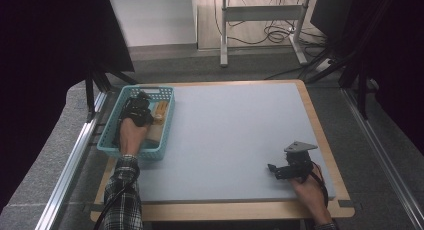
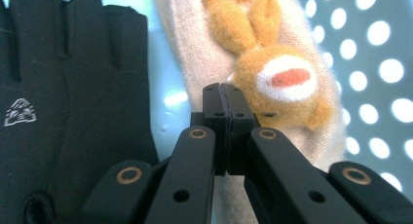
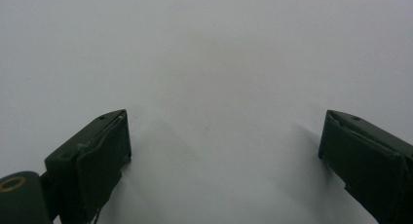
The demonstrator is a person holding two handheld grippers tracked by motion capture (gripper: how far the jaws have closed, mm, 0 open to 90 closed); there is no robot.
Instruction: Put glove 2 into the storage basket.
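Left tongs (image 2: 225,95): closed, the two jaws meet with nothing visible between them; they point down into the basket, tips just at the plush toy's head.
Black fabric glove (image 2: 68,102): lies flat in the basket, left of the left tongs.
Orange-and-white plush rabbit toy (image 2: 280,78): lies on a beige soft cloth (image 2: 185,53) in the basket, right of the glove.
Turquoise perforated plastic basket (image 1: 112,117): stands at the left edge of the grey tabletop (image 1: 230,135).
Right tongs (image 3: 224,151): released, jaws wide apart over bare tabletop, well apart from the basket, near the right front corner.
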